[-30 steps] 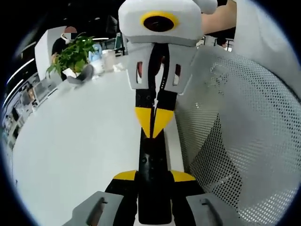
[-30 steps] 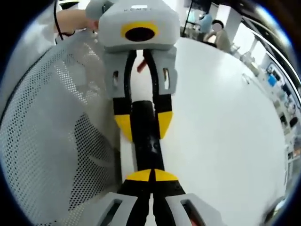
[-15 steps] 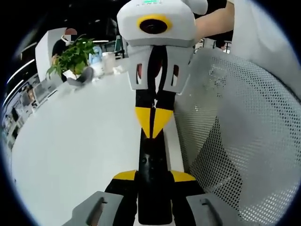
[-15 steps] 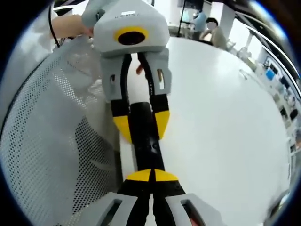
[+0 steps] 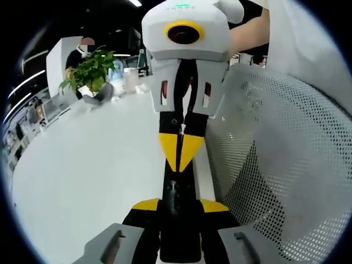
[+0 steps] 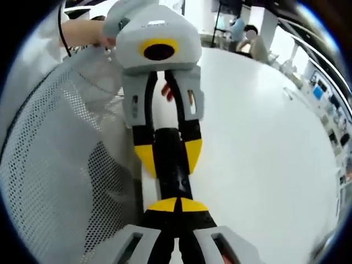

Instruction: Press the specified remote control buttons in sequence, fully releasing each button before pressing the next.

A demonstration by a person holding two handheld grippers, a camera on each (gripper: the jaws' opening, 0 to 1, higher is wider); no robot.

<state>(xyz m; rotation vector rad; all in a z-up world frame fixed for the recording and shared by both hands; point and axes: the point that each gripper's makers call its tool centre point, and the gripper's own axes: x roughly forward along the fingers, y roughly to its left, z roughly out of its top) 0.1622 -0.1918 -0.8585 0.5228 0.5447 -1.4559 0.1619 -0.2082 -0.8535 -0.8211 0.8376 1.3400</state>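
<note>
Two claws are working one slim black remote control (image 5: 177,220) here, which is lying out over the edge of the round white counter (image 5: 82,170), pinched at one end and poked from the other. In the left gripper view, the left claw (image 5: 179,212) is clamping the near end of the remote between its yellow-tipped jaws, one jaw on each long side. The right claw (image 5: 180,153) is coming in from the top of that view, its two yellow tips pressed together into a point that is resting on the remote's button face, just past the left claw's grip.

In the right gripper view it's the same thing flipped around: the right claw (image 6: 177,205) is sitting at the bottom with its jaws closed tight against each other and holding nothing, tips down on the remote (image 6: 171,165), while the left claw (image 6: 168,155) is gripping the far end from both sides. Can't tell which button is under the tips, they're covering it.

A white perforated mesh chair back (image 5: 286,165) is standing right beside the counter edge, also in the right gripper view (image 6: 60,165). A person's bare hand (image 6: 91,28) is holding the left claw's body. Further off, a leafy green potted plant (image 5: 91,69) is sitting on the counter.
</note>
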